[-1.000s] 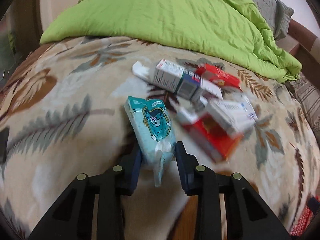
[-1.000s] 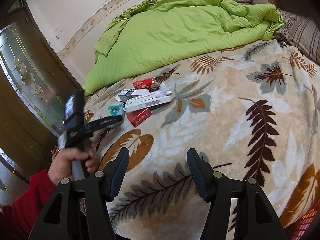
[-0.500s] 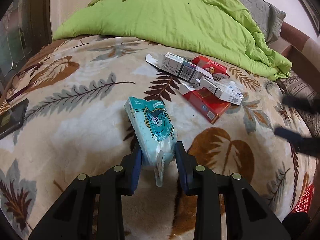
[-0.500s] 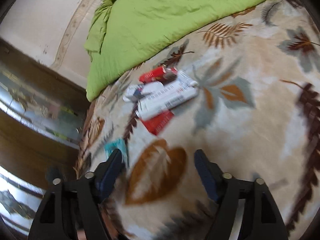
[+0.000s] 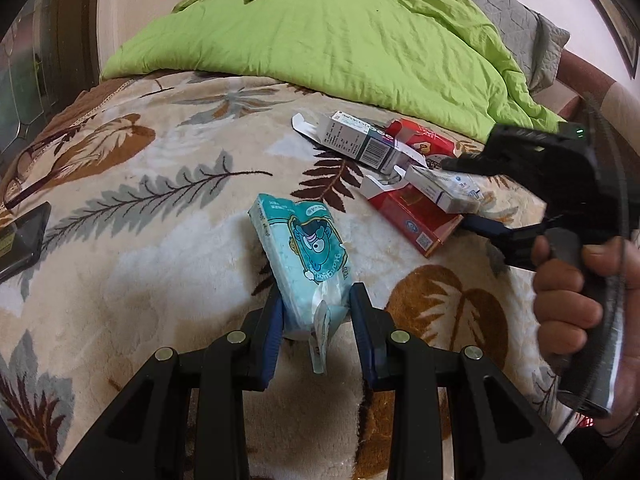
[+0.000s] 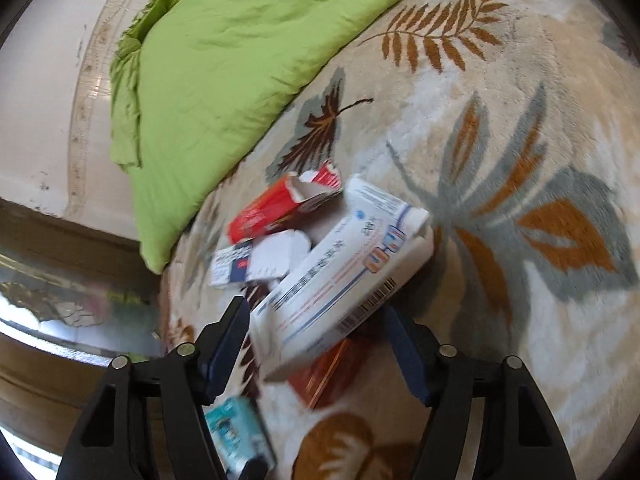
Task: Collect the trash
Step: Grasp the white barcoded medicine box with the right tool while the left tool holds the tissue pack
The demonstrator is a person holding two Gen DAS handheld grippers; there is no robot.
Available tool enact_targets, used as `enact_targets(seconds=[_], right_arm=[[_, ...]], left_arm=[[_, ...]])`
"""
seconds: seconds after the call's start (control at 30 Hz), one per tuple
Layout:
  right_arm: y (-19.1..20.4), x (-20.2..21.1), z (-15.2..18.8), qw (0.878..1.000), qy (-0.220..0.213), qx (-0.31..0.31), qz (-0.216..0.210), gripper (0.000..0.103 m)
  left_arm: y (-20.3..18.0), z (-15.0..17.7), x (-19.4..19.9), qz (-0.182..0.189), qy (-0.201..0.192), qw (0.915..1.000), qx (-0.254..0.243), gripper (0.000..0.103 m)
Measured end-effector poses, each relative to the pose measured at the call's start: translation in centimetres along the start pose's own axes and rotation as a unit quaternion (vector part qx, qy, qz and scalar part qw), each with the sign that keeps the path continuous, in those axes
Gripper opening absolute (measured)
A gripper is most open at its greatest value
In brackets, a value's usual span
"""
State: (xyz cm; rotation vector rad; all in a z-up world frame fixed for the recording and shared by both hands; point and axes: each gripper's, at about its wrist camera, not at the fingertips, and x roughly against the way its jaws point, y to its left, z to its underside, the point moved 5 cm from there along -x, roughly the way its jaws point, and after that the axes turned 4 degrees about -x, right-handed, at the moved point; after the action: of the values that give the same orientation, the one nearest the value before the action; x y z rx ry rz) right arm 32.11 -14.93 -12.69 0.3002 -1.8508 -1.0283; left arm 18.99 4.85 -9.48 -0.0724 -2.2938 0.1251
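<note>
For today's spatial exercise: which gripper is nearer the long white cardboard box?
Right. The right gripper straddles the long white cardboard box; the left gripper, holding a teal tissue pack, sits farther back.

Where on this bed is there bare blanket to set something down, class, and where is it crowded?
Free: the leaf-print blanket between the phone at the left edge, the green quilt and the tissue pack. Crowded: the pile of cartons, a grey-white box and a red box, where the right hand-held gripper straddles the long white box.
</note>
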Motion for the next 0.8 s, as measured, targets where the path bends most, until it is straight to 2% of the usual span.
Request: enact_targets(seconds=[0.13,0.23,0.33,0.5,0.67,0.8], right_arm=[[-0.5,-1.3,-0.5,1.000,0.003,-0.007,-0.010,0.041],[0.6,-0.3,-0.7,0.999,-0.009,0.026,-0.032,0.023],[1.8,1.9,-0.3,0.996,-0.025,0.074,-0.035,0.016],[2.9,6.8,2.0,0.984,-0.055,0.170,-0.024,0.014],[1.2,11.4,6.2,0.971,-0.076,0.228,-0.013,0.014],[-0.3,13.2,9.0,0.958,-0.091,0.273,0.011,0.014]], left_arm=[[-0.3,0.0,-0.1,-0.001,0.001,1.0000,-0.007,0.031],[-0.7,-0.1,0.1,-0.001,-0.003,0.9999,-0.011,0.031],[-1.2,-0.3,0.4,0.002,-0.013,0.9998,-0.018,0.031],[-2.6,-0.5,1.5,0.009,-0.033,0.9987,-0.037,0.031],[-4.1,-0.5,2.4,0.015,-0.049,0.9973,-0.053,0.031],[-5.2,-0.3,3.5,0.020,-0.068,0.9957,-0.060,0.031]])
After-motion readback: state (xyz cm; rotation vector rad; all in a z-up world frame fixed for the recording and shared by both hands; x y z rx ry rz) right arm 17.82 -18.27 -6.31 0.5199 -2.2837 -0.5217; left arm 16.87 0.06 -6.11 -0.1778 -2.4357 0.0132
